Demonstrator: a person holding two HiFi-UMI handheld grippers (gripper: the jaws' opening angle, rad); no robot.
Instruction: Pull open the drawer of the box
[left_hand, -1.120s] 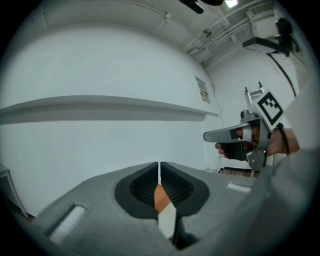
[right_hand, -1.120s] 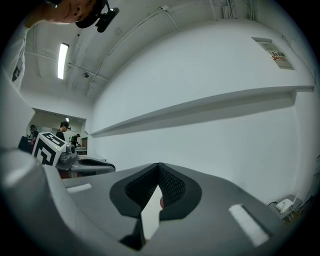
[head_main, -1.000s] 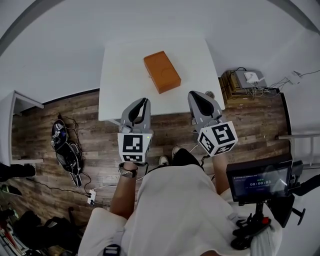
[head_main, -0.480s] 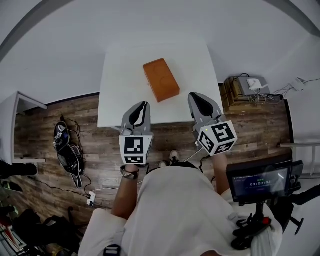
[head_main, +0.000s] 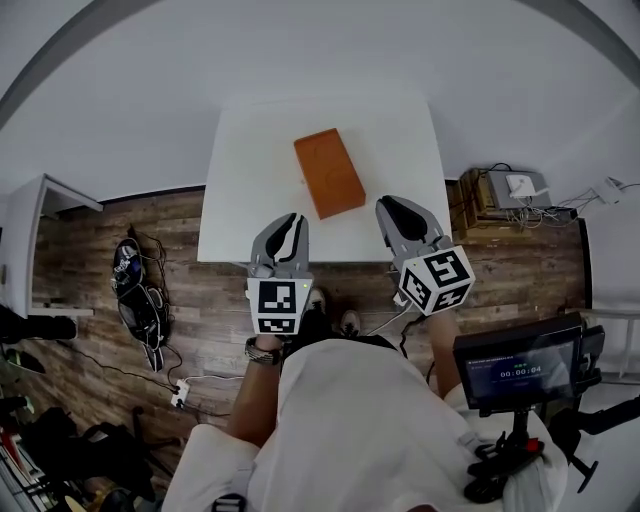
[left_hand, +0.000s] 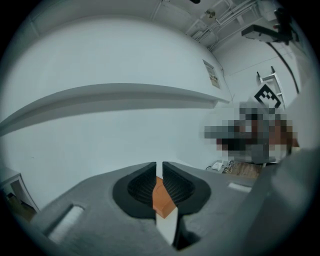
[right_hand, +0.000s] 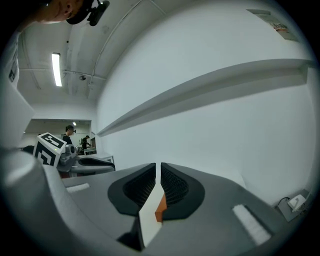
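Note:
An orange box (head_main: 328, 172) lies on the white table (head_main: 240, 170), a little past its middle. It also shows small and far through the slit of each gripper's jaws, as the box (left_hand: 160, 197) and the box (right_hand: 160, 207). My left gripper (head_main: 296, 220) hangs over the table's front edge, left of the box and short of it. My right gripper (head_main: 392, 205) hovers to the right of the box, also apart from it. The jaws of the left gripper (left_hand: 159, 170) and the right gripper (right_hand: 158, 172) stand a narrow slit apart and are opening, with nothing between them.
A plain white wall stands behind the table. Black gear and cables (head_main: 132, 295) lie on the wooden floor at left. A small stand with devices (head_main: 505, 188) sits at right. A screen on a tripod (head_main: 518, 365) is near my right side. People (right_hand: 70, 131) stand far off.
The head view has shifted slightly, so the table and box sit a bit lower and nearer in it. Both grippers keep about the same places over the table's front edge.

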